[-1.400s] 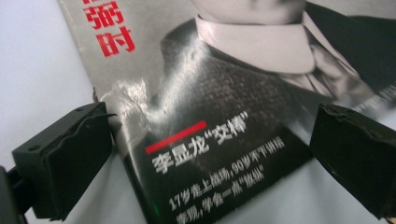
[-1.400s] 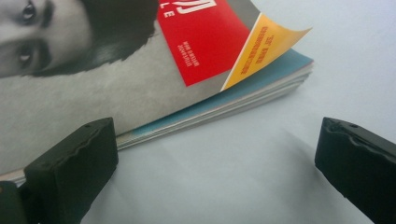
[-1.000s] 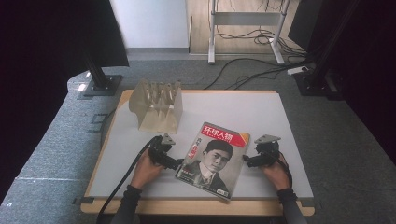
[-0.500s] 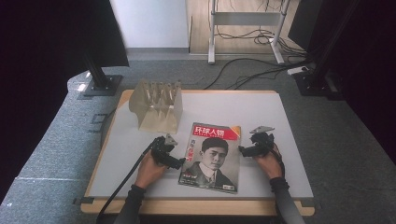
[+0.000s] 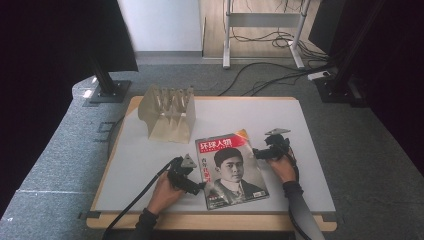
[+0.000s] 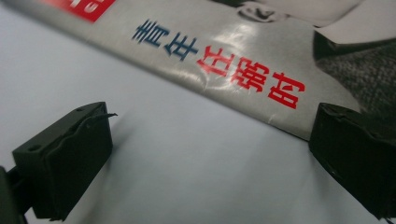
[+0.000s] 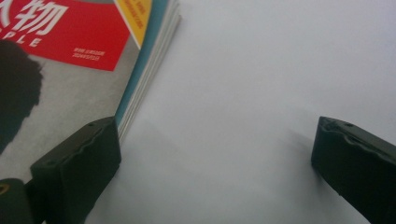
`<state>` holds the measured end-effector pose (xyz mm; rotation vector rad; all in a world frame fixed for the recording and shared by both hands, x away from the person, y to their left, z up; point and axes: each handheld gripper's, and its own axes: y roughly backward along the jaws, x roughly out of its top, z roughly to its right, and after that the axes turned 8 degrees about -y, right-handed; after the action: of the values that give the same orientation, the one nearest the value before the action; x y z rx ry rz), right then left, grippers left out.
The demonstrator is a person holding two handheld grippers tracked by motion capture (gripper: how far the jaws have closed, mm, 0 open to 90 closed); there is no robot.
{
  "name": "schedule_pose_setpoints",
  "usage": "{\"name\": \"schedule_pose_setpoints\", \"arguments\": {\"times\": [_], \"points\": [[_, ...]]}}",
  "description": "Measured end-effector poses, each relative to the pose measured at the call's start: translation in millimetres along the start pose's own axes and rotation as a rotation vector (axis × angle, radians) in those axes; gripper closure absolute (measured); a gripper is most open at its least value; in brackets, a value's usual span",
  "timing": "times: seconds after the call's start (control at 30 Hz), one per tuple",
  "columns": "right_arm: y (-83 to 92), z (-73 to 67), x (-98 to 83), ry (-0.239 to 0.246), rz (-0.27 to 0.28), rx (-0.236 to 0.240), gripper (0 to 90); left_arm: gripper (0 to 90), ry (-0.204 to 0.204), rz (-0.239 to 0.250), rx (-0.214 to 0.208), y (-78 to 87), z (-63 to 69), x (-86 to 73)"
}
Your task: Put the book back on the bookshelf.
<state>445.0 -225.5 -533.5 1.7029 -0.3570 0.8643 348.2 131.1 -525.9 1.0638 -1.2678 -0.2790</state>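
A magazine (image 5: 231, 169) lies flat on the white counter (image 5: 310, 125), lower centre of the high view, its long axis running from the frame's bottom toward the top, tilted slightly left, with the title end farthest from the person. Its cover shows a red title block, a yellow corner and a grey portrait. The left gripper (image 5: 199, 187) sits at the magazine's lower left edge, jaws spread wide, one over the cover's margin. The right gripper (image 5: 256, 153) sits at the right edge, jaws apart, one beside the page stack. A clear slotted rack (image 5: 167, 113) stands well apart, upper left.
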Motion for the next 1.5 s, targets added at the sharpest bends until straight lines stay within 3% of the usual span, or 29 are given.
{"name": "schedule_pose_setpoints", "arguments": {"times": [0.13, 0.27, 0.4, 0.53, 0.7, 0.87, 0.97, 1.07, 1.1, 1.17, 1.23, 1.33, 1.37, 1.5], "points": [[-7.1, -3.8, 5.3, -0.010, 0.020, -0.003, 4.3, 0.0, -0.028, 0.017, -0.037, -3.4, 15.4, 4.7], [-10.2, -5.3, 9.7, 0.001, 0.016, 0.013, 6.1, 0.0, -0.029, 0.025, -0.066, -3.0, 13.8, 5.9], [-2.6, -1.3, 11.4, 0.027, -0.020, 0.046, 7.9, 0.0, 0.004, 0.013, 0.004, 3.0, 0.8, 5.2], [12.1, -3.5, 11.1, 0.017, 0.015, 0.119, 11.1, 0.0, 0.057, 0.020, 0.073, -2.1, -12.6, 4.3], [14.1, -15.2, 10.1, 0.029, -0.014, 0.201, 13.6, 0.0, 0.087, 0.020, 0.061, -6.4, -17.9, 2.8], [2.3, -29.6, 13.8, 0.080, -0.044, 0.222, 20.1, 0.0, 0.091, 0.022, 0.062, -7.0, -17.6, 2.8], [-8.0, -36.1, 16.1, 0.073, -0.049, 0.241, 22.3, 0.0, 0.091, 0.022, 0.063, -7.2, -17.6, 2.9], [-11.6, -39.9, 18.1, 0.063, -0.032, 0.232, 27.4, 0.0, 0.092, 0.022, 0.064, -7.3, -17.4, 2.9], [-12.8, -41.4, 20.3, 0.056, -0.033, 0.225, 34.3, 0.0, 0.092, 0.022, 0.066, -7.5, -17.2, 3.0], [-12.6, -41.8, 21.6, 0.029, -0.043, 0.244, 39.3, 0.0, 0.094, 0.022, 0.068, -7.7, -17.0, 3.2], [-12.0, -43.0, 21.9, 0.002, -0.051, 0.254, 38.9, 0.0, 0.094, 0.022, 0.068, -7.7, -17.0, 3.2], [-10.8, -41.8, 22.9, -0.029, -0.064, 0.253, 42.0, 0.0, 0.094, 0.021, 0.069, -7.7, -17.0, 3.2], [-8.4, -37.8, 23.2, -0.063, -0.086, 0.273, 45.1, 0.0, 0.095, 0.022, 0.068, -7.7, -17.0, 3.2], [-3.6, -31.0, 20.4, -0.077, -0.106, 0.303, 49.3, 0.0, 0.095, 0.021, 0.068, -7.7, -17.0, 3.2]]}}
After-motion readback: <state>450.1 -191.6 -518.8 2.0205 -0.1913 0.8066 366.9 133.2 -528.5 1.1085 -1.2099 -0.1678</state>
